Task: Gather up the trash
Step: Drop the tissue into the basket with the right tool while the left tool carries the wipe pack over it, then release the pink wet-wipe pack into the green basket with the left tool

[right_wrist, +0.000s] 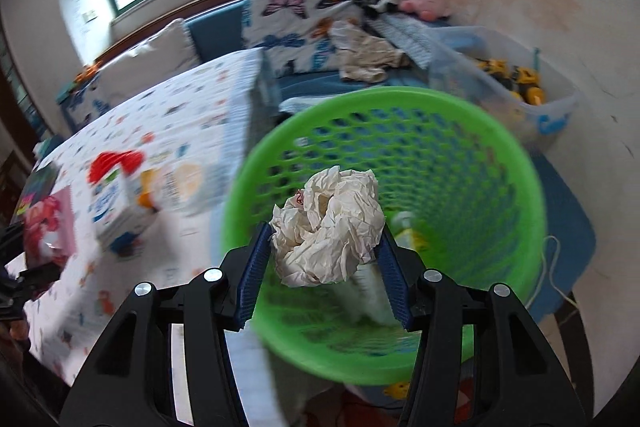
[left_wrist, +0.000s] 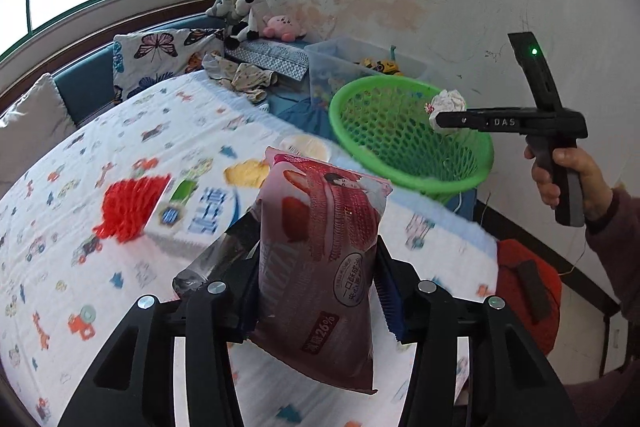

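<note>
My left gripper [left_wrist: 316,259] is shut on a dark red snack bag [left_wrist: 320,259] and holds it above the bed. My right gripper [right_wrist: 326,239] is shut on a crumpled white paper ball [right_wrist: 330,229] and holds it over the open mouth of the green mesh basket [right_wrist: 460,155]. In the left wrist view the right gripper [left_wrist: 440,119] holds the paper ball [left_wrist: 448,101] above the rim of the basket [left_wrist: 384,131]. Some trash lies at the basket's bottom.
On the patterned bed sheet [left_wrist: 60,227] lie a red mesh net [left_wrist: 128,207], a white-blue carton [left_wrist: 200,211], a yellow wrapper [left_wrist: 244,173] and a round lid [left_wrist: 304,147]. A clear toy bin [left_wrist: 360,61], pillows and plush toys stand behind. A red stool [left_wrist: 524,287] is lower right.
</note>
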A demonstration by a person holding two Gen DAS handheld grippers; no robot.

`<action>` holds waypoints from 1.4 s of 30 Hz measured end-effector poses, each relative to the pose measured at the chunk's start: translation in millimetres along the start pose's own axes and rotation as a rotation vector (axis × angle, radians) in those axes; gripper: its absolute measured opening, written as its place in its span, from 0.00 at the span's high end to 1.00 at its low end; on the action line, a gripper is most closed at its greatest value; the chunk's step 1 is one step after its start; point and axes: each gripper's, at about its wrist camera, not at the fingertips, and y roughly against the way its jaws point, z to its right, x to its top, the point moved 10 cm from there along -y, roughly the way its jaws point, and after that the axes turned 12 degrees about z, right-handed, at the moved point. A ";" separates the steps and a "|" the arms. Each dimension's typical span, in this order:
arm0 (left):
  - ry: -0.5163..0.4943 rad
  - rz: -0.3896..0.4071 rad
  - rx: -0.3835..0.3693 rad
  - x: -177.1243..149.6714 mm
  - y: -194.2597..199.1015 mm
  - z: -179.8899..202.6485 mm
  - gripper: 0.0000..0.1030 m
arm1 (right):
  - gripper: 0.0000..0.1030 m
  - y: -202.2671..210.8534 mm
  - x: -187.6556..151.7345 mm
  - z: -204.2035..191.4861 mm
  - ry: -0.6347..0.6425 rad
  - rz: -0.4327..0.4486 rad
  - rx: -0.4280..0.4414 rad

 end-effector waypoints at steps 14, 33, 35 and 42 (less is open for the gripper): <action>-0.014 -0.028 -0.038 53.6 -74.9 46.6 0.54 | 0.28 3.7 9.8 56.8 -0.031 0.040 -0.048; -0.011 -0.138 -0.107 67.6 -179.2 122.6 0.48 | 0.22 62.5 3.0 81.1 -0.066 0.135 -0.063; -0.007 -0.135 -0.112 68.4 -184.9 130.3 0.40 | 0.22 62.8 1.7 83.8 -0.074 0.134 -0.066; 0.005 -0.121 -0.122 65.1 -182.7 138.8 0.24 | 0.22 64.0 -2.3 82.5 -0.083 0.130 -0.065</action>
